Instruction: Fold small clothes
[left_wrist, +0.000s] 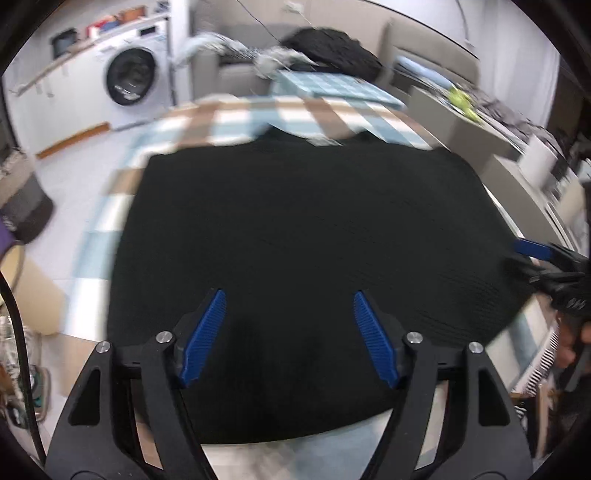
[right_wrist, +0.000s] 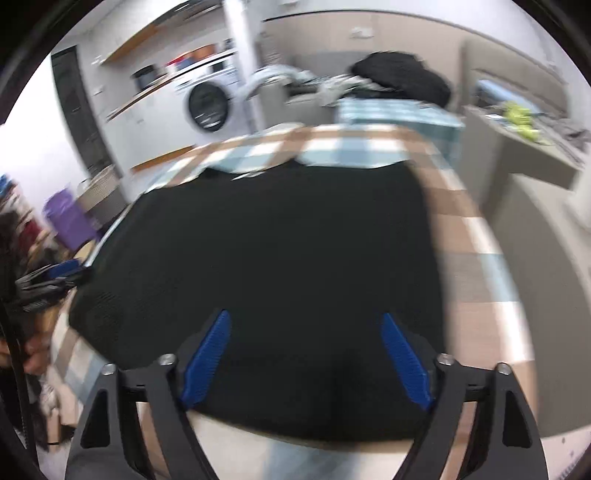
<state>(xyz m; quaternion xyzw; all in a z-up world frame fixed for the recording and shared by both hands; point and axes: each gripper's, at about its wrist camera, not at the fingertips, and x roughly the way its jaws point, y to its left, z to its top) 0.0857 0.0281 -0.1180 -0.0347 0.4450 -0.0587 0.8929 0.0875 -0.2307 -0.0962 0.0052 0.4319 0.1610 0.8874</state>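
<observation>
Left wrist view first: washing machine (left_wrist: 131, 75) far left in the background, then the checked cloth (left_wrist: 236, 114) covering the counter, then the black garment (left_wrist: 314, 229) spread flat in the middle of it. My left gripper (left_wrist: 290, 334) hangs over the garment's near edge, jaws apart, nothing pinched between the blue pads (left_wrist: 205, 334). At the far right edge of this view I can see the right gripper (left_wrist: 546, 266) beside the garment's right side.

Right wrist view, same order: the left gripper (right_wrist: 51, 277) at the left edge, the black garment (right_wrist: 258, 258) in the centre on the checked cloth (right_wrist: 461, 229), a grey cabinet (right_wrist: 535, 206) to the right. My right gripper (right_wrist: 306, 354) is released too, pads spread wide over the near hem, no fabric caught.

Progress, my read: the garment looks like a neat rectangle with straight sides, so a fold or two may already be in; blur makes layers hard to confirm. Neckline sits at the far end. Probably left: at least one more fold across, near hem toward the far end. A dark pile of clothes (left_wrist: 332, 48) behind the counter suggests more items waiting.
</observation>
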